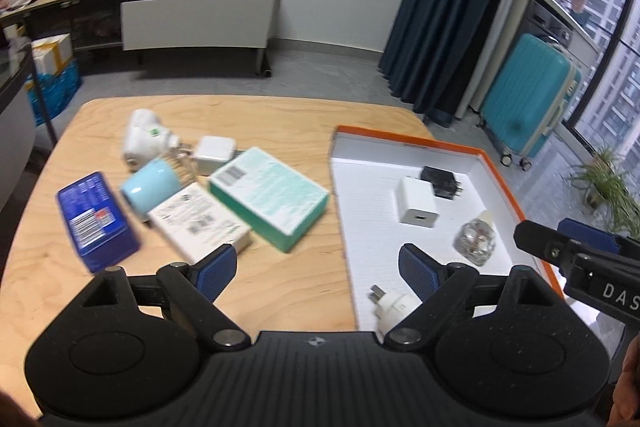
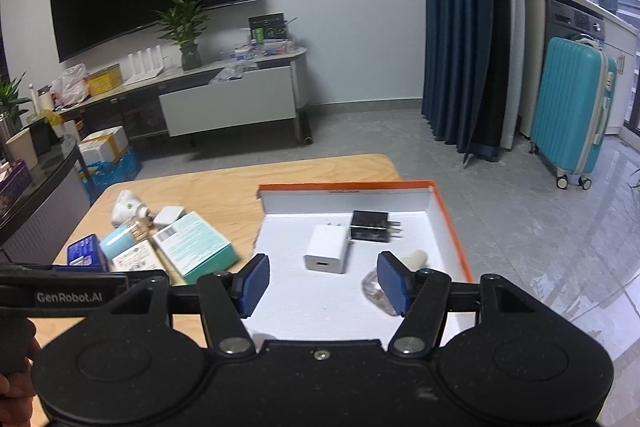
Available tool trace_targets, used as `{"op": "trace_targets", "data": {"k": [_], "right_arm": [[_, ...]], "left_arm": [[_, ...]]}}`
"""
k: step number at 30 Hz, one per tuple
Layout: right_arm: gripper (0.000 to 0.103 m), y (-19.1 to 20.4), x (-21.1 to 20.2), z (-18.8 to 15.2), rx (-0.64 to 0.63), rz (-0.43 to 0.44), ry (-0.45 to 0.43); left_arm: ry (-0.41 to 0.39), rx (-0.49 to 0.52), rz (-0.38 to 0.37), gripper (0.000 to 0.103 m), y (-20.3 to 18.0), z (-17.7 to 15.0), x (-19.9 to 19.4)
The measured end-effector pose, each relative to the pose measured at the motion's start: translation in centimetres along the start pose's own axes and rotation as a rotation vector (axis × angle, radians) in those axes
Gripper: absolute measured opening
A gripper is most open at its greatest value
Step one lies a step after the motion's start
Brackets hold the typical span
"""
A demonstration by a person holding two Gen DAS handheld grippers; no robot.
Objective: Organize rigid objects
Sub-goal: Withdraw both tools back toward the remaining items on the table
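- Hovering above the near edge of the wooden table (image 1: 280,279), the left gripper (image 1: 316,273) is seen with jaws spread wide and nothing between them.
- The right gripper (image 2: 322,281) is held over the orange-rimmed tray (image 2: 448,223), jaws likewise parted and empty.
- Inside the tray, a white charger (image 2: 326,254) is noted near the middle, with a black charger (image 2: 370,225) just beside it toward the far wall.
- A clear crinkled bulb-like item (image 1: 475,239) is seen lying near the tray's right wall; in the right wrist view it is partly hidden behind a fingertip pad.
- A white plug adapter (image 1: 394,307) is recorded at the tray's near end, partly covered by the left gripper's linkage.
- Left of the tray, a cluster is found on the table: a teal box (image 1: 270,197), a white box (image 1: 200,221) touching it, a light blue cylinder (image 1: 151,187), a blue box (image 1: 96,221), a white square adapter (image 1: 212,153), and a white socket splitter (image 1: 142,139) farthest back.
- The cluster is blurred in the left wrist view; labels cannot be read.
- A turquoise suitcase (image 2: 574,111) is noted standing by the curtain, well apart from the table.
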State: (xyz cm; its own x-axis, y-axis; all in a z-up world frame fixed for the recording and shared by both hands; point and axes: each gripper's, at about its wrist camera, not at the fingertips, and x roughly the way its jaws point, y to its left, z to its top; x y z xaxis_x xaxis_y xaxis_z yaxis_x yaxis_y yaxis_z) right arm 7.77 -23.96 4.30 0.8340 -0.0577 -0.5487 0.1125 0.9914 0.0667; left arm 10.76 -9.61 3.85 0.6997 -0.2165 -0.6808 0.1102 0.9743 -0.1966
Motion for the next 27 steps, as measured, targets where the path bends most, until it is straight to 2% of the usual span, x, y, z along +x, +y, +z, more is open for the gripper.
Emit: {"op": "trace_targets", "data": {"k": [21, 27], "right_arm": [[0.073, 6.1, 2.5, -0.8, -0.099, 0.119, 0.066], [0.073, 6.9, 3.0, -1.2, -0.112, 0.139, 0.081]], "left_arm": [[-0.025, -0.11, 0.123, 0.091, 7.1, -1.3, -2.3], [-0.016, -0.161, 0.181, 0.092, 9.6, -2.1, -2.2]]}}
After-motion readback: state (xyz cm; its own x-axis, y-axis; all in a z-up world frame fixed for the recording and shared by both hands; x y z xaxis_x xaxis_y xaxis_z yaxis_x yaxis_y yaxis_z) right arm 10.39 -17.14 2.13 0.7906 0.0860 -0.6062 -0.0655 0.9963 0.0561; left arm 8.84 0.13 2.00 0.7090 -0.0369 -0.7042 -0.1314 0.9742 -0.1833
